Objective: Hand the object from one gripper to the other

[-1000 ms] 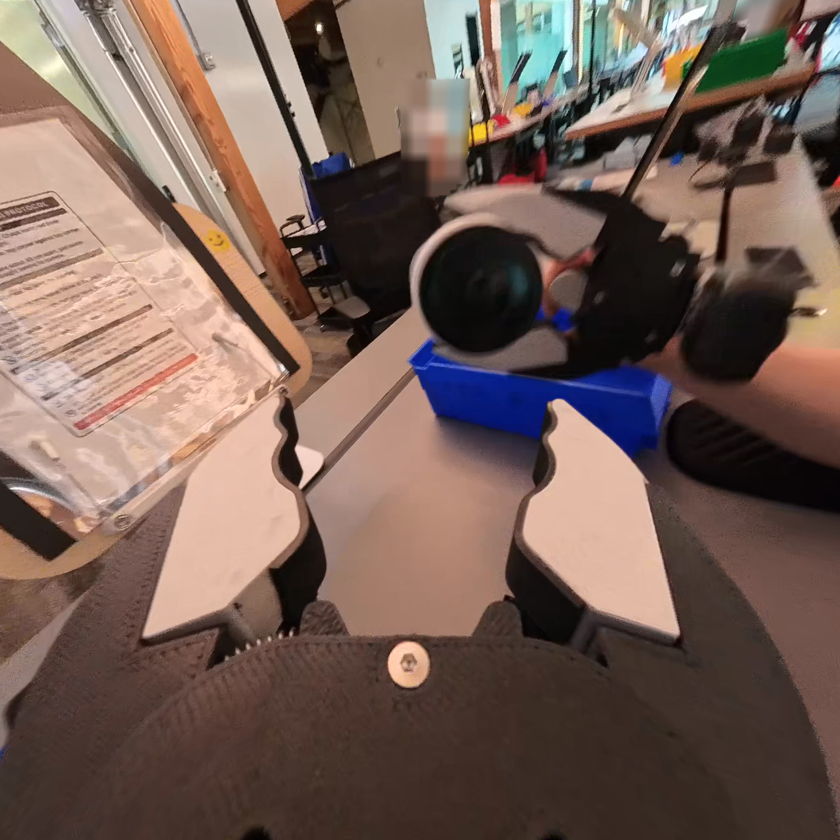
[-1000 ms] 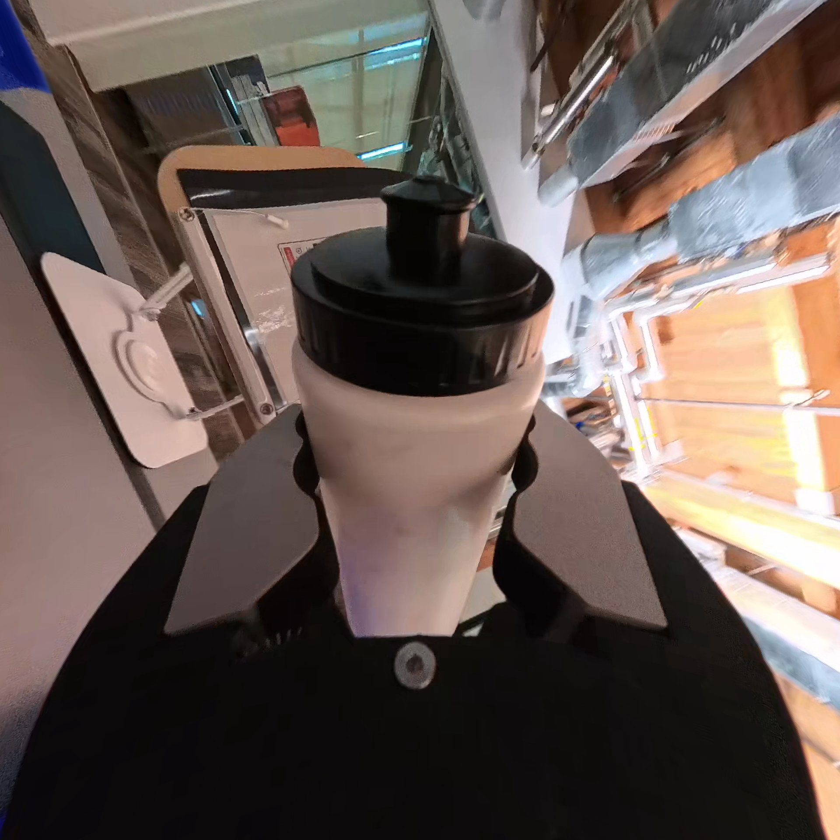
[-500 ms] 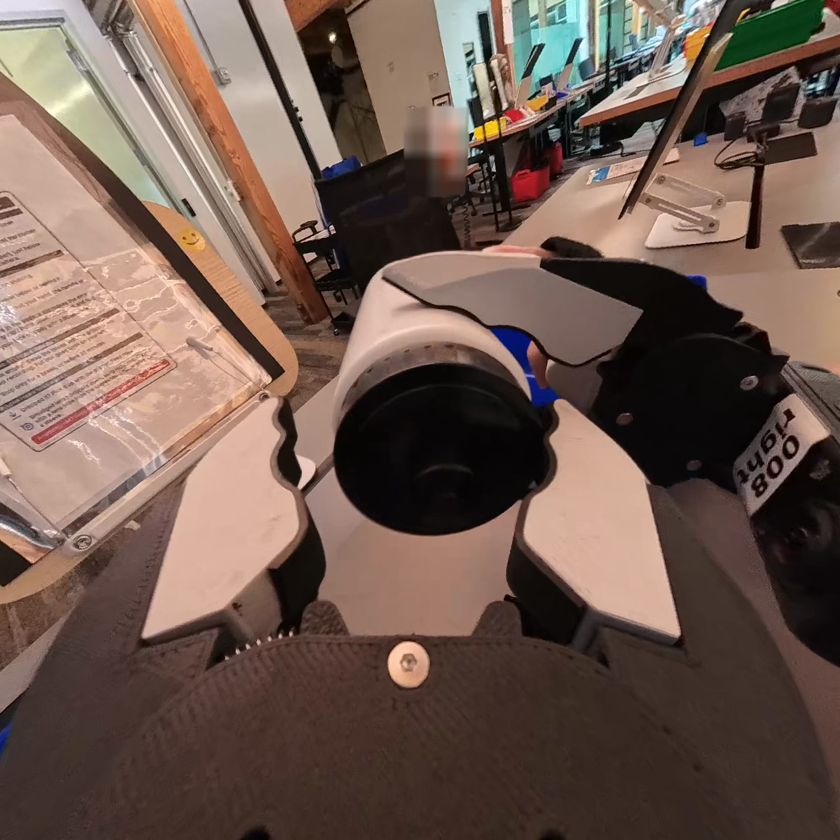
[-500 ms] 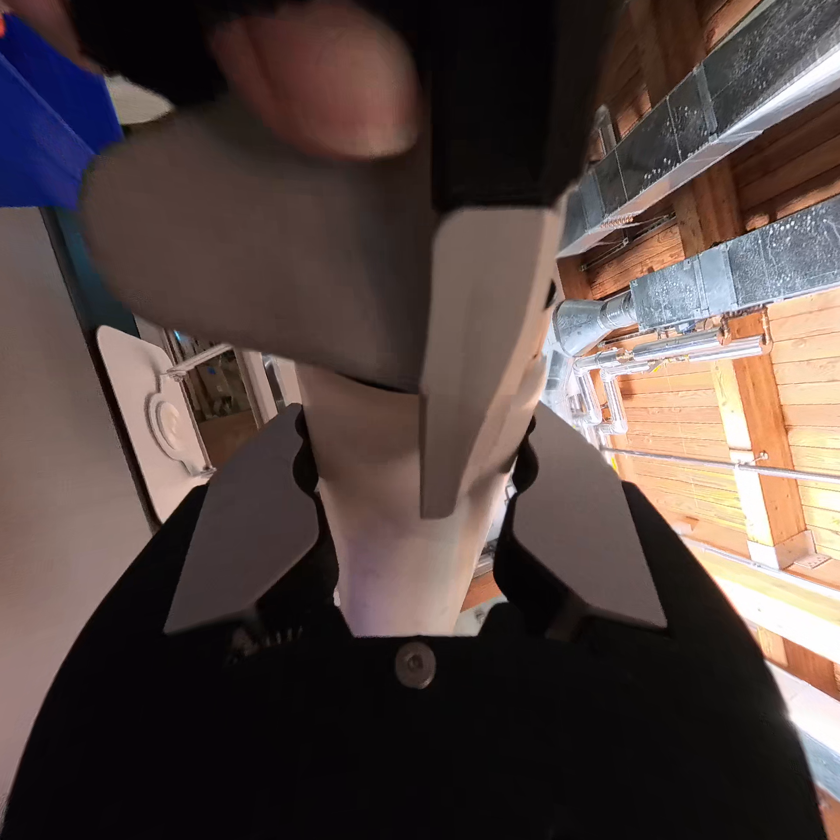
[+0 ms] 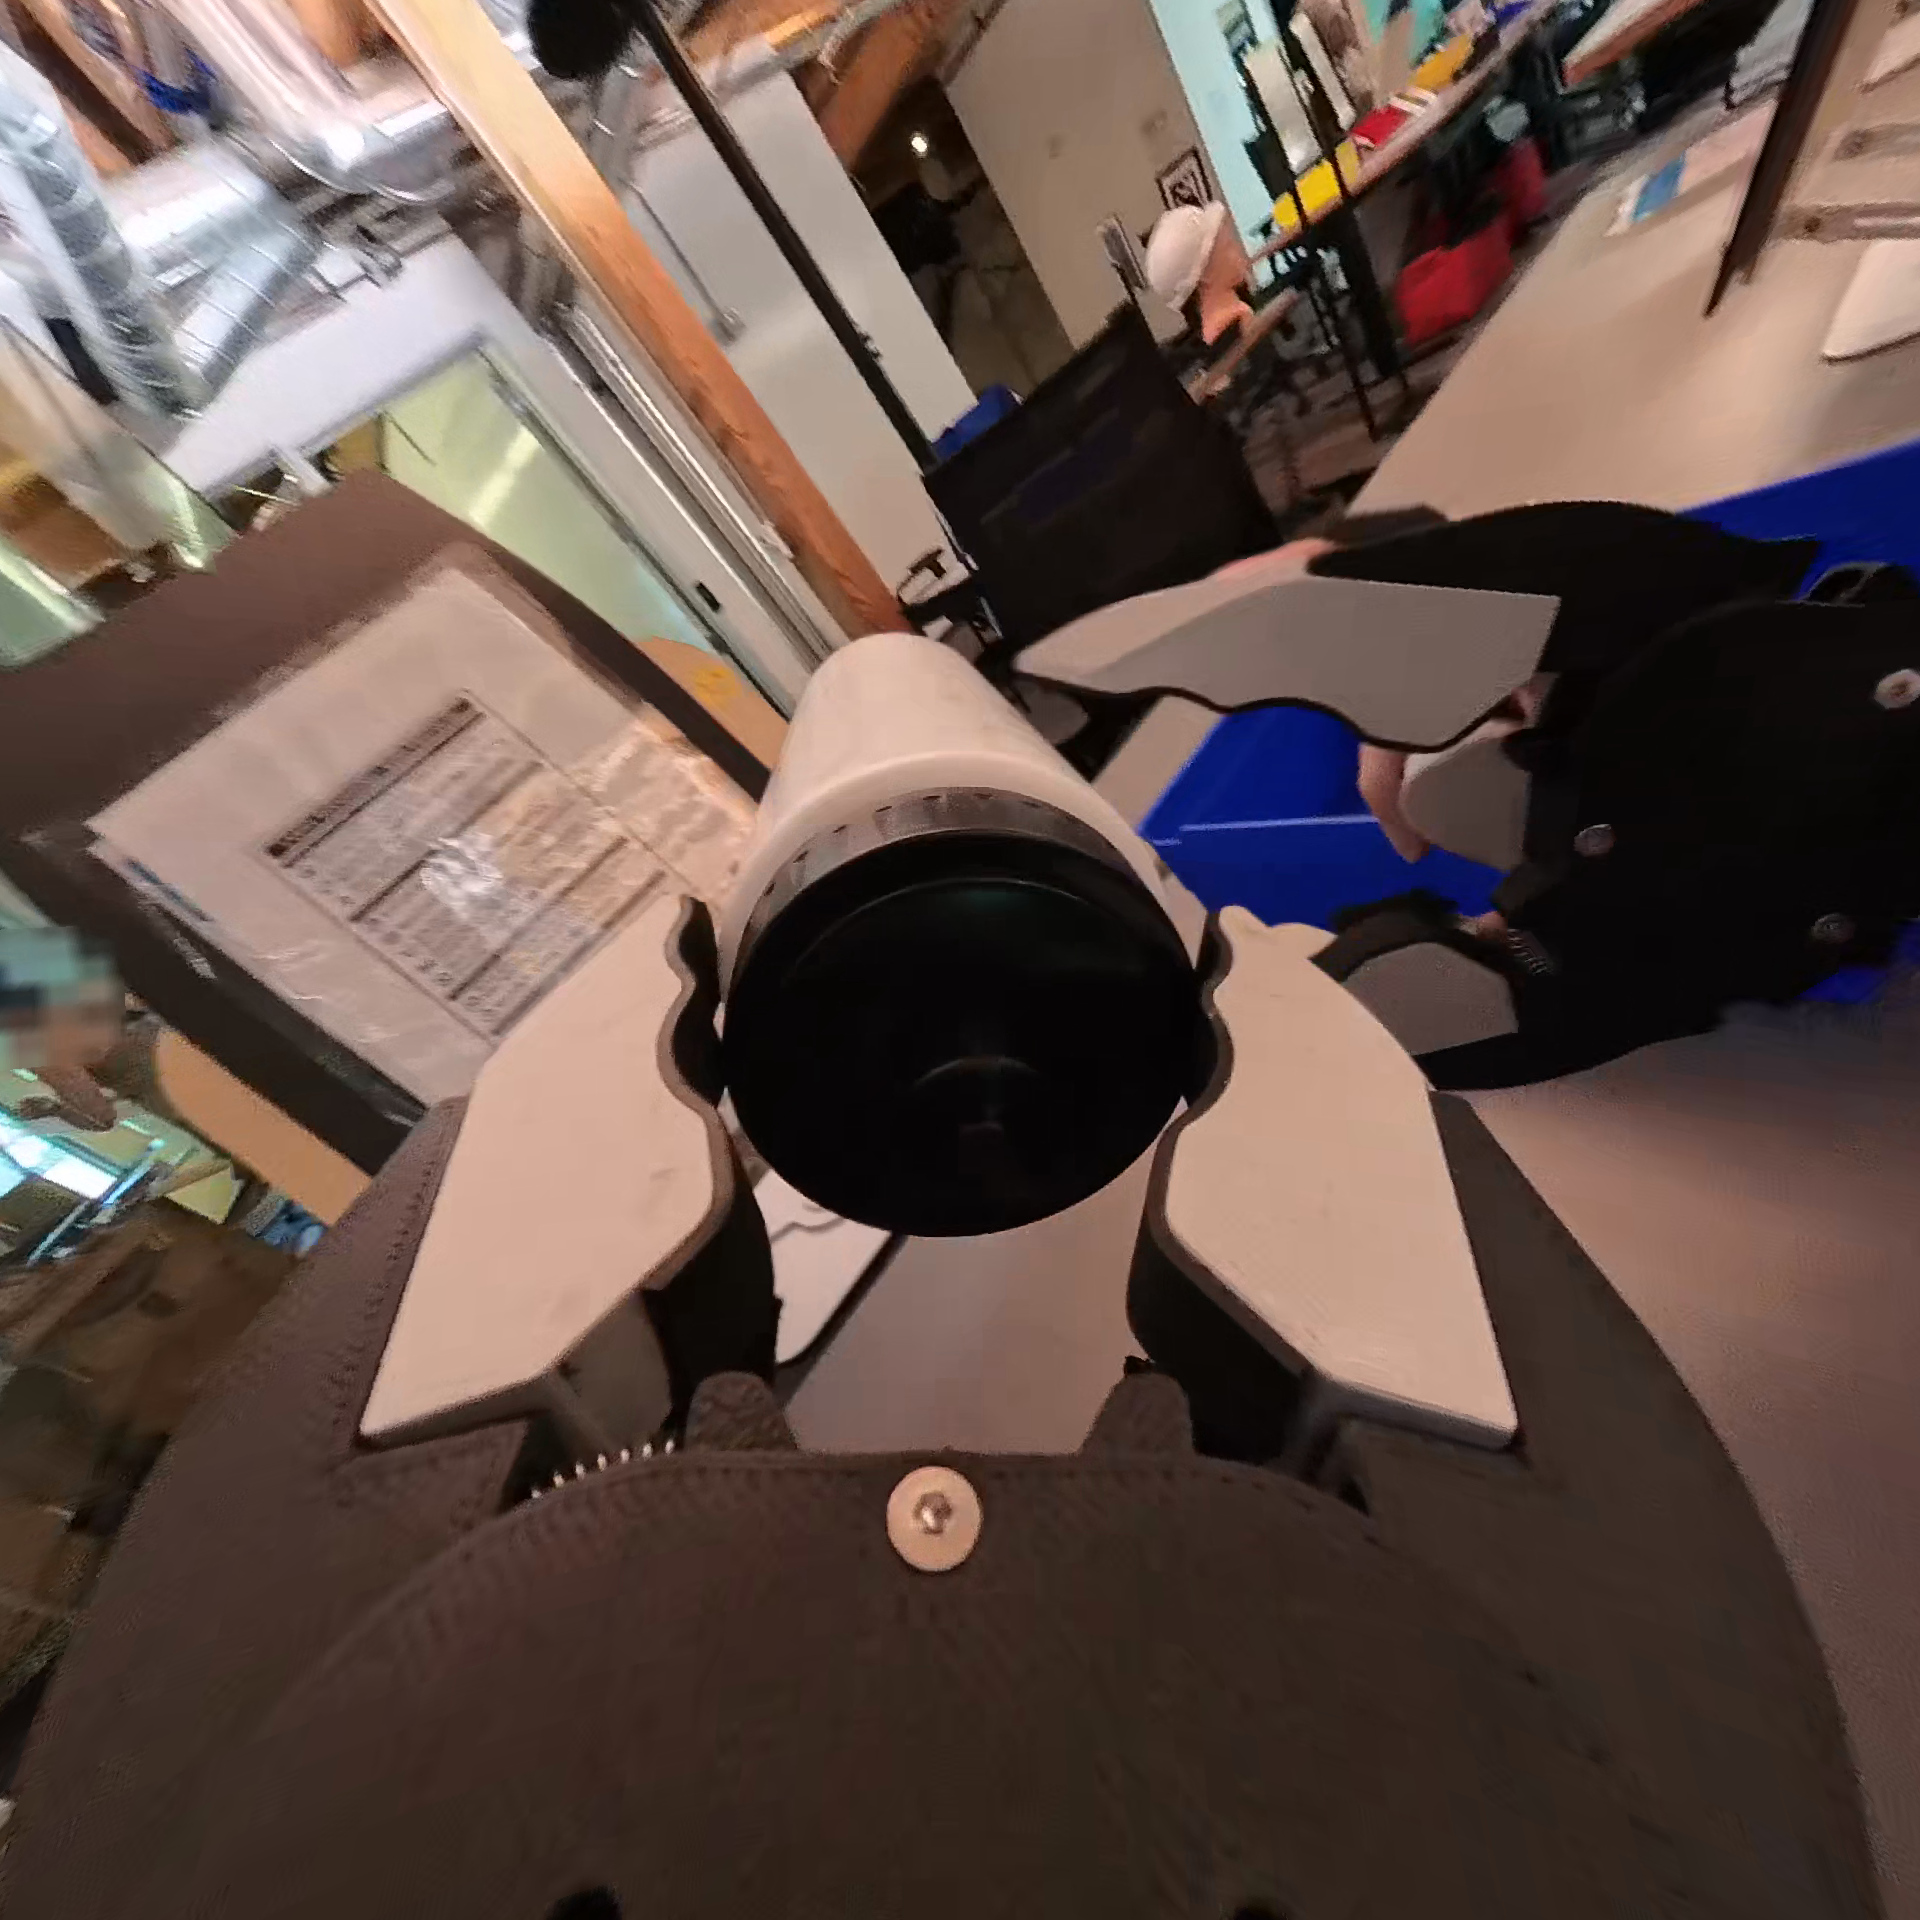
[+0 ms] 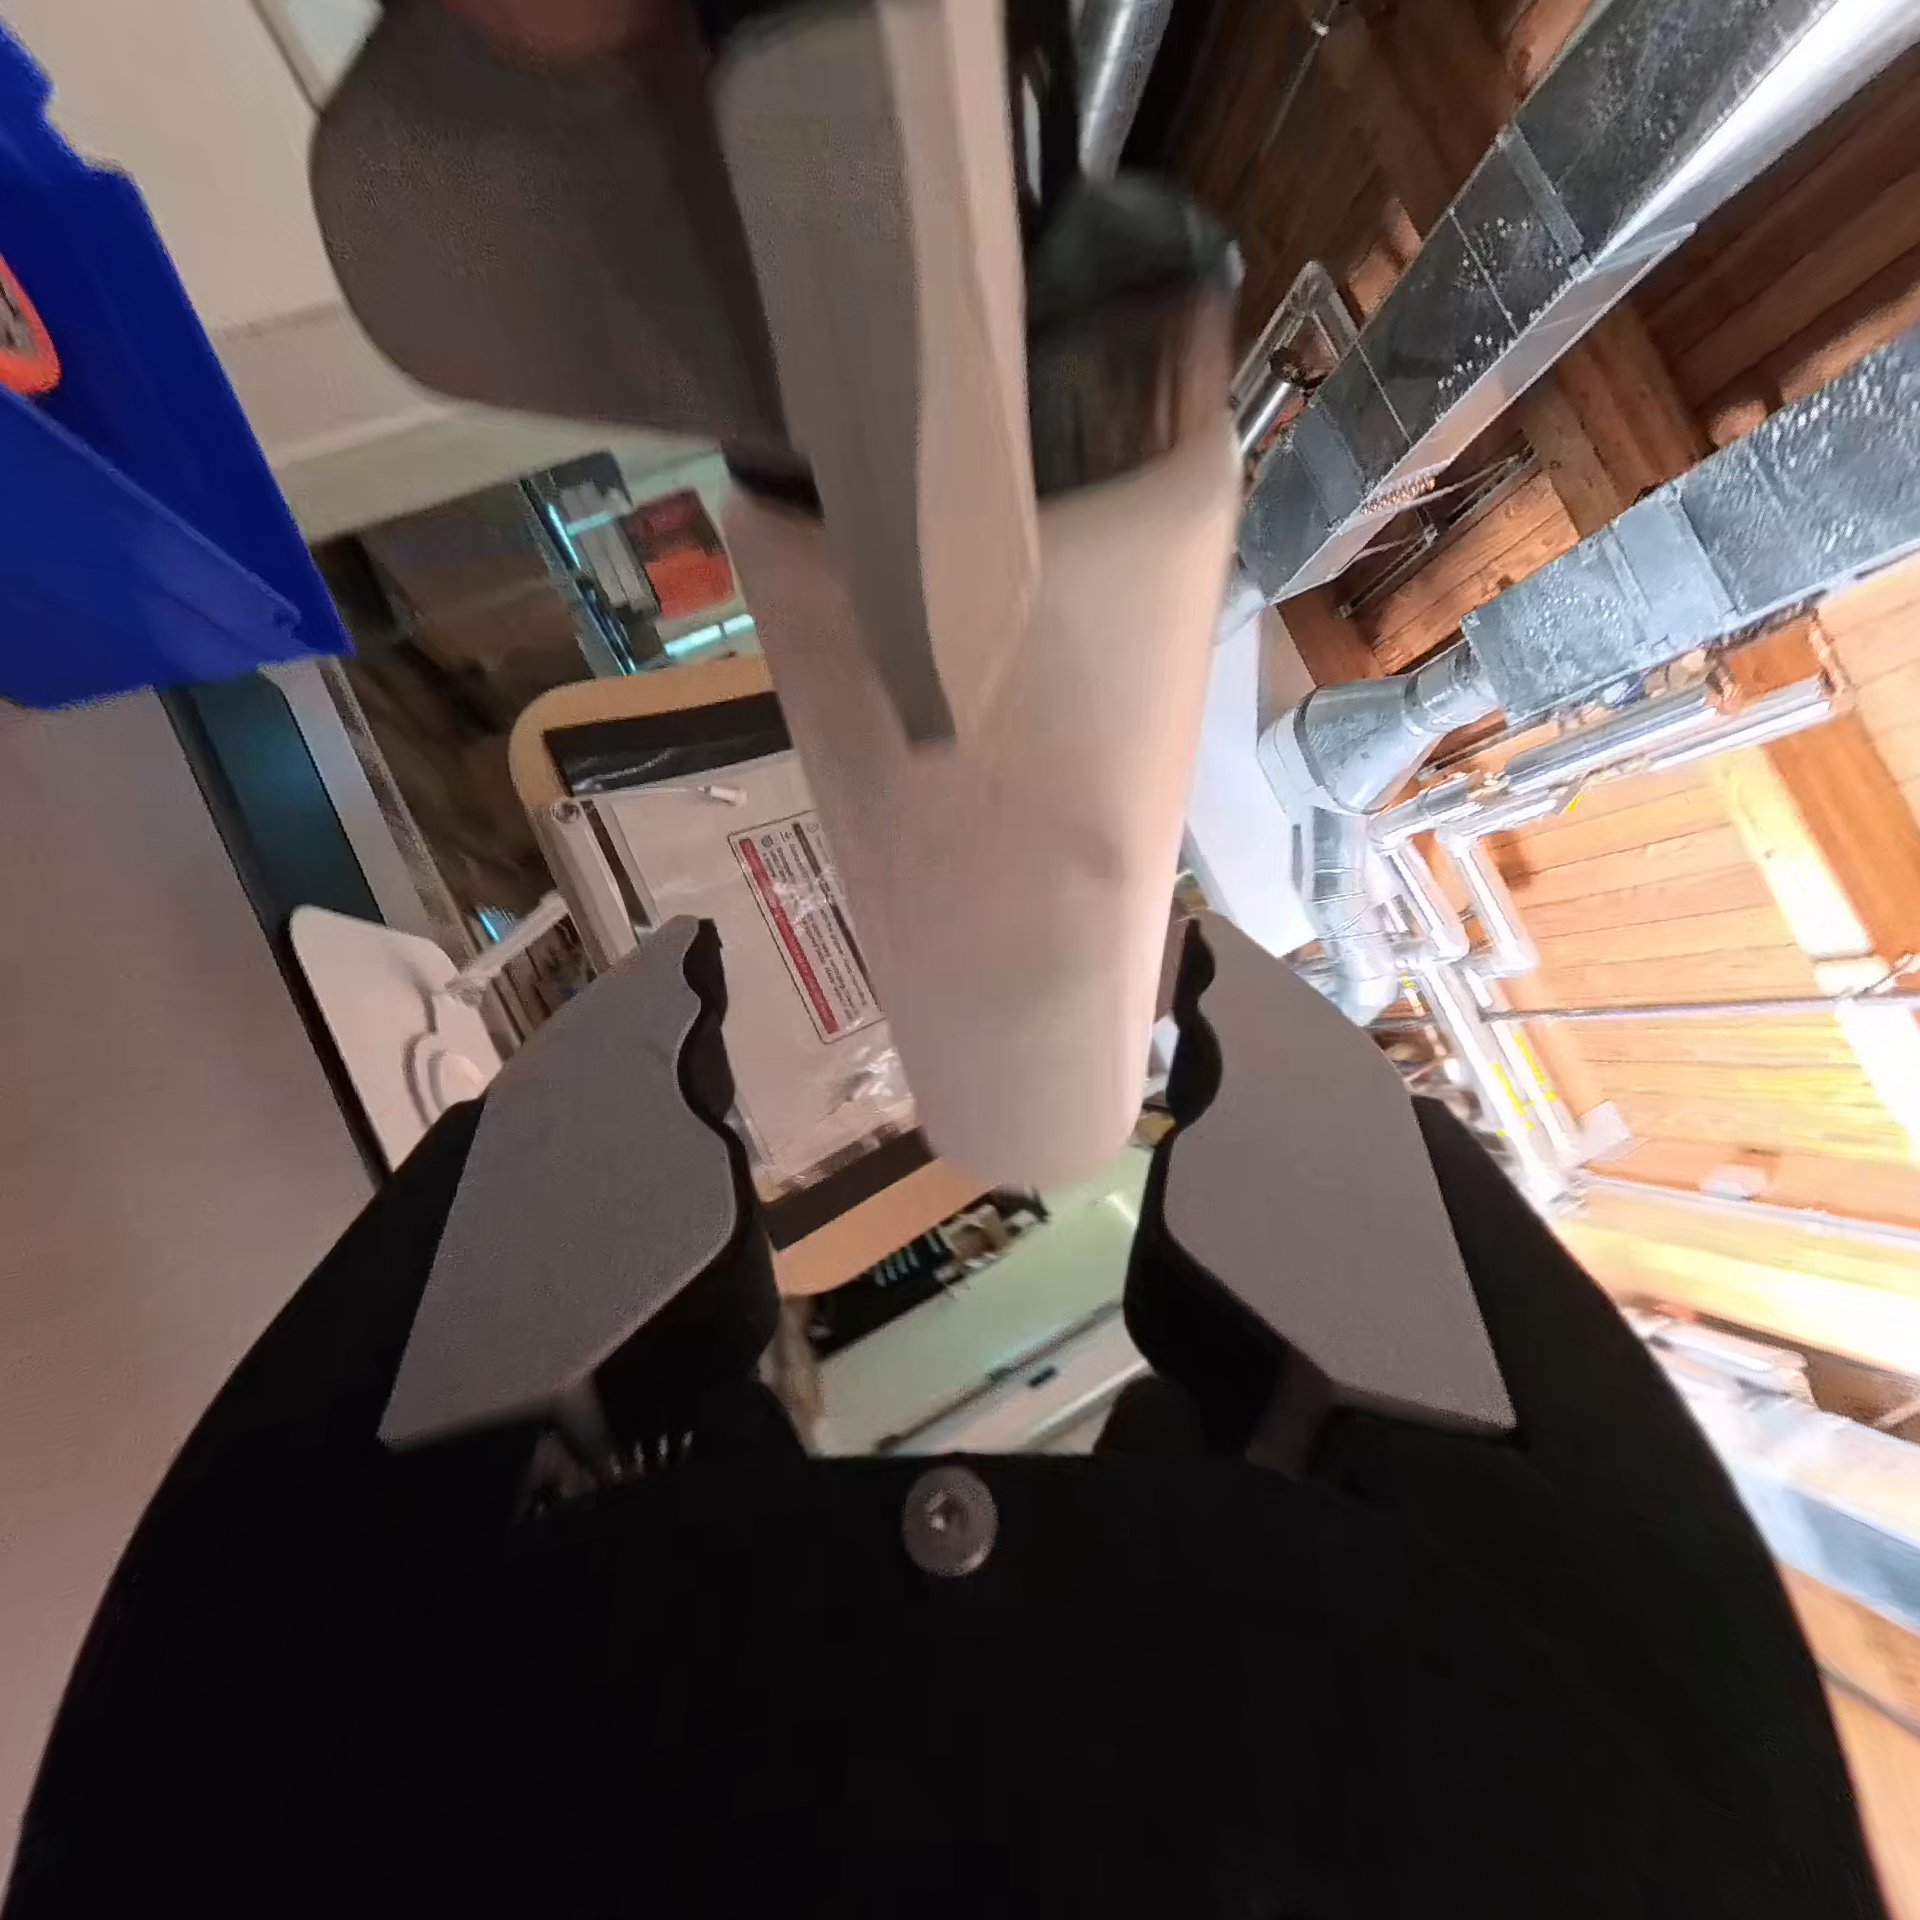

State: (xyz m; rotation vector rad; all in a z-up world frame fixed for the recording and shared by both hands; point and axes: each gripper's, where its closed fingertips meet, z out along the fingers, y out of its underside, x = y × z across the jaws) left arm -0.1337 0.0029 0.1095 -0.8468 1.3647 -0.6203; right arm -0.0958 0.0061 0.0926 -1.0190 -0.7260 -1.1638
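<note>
A white bottle (image 5: 894,738) with a black cap (image 5: 966,1060) points cap-first at the left wrist camera. My left gripper (image 5: 956,966) is shut on the bottle's cap end and holds it in the air. My right gripper (image 5: 1662,810) shows to the right with its fingers (image 5: 1299,655) apart beside the bottle's far end. In the right wrist view my right gripper (image 6: 945,966) is open; the bottle (image 6: 1039,831) has its base between the fingertips, with a clear gap on the left side. The left gripper's fingers (image 6: 883,364) clamp the bottle farther up, blurred.
A blue bin (image 5: 1278,821) stands on the grey table (image 5: 1662,1247) behind the bottle. A framed clear sign holder with a printed sheet (image 5: 447,831) stands at the left. Its white base plate (image 6: 364,1018) shows in the right wrist view. Desks and a chair lie beyond. My hands' fingertips stand some 5 cm from each other.
The right gripper brought the bottle to the left gripper, which shut on its cap end. The right gripper then opened and let go; the bottle has slid out towards its fingertips.
</note>
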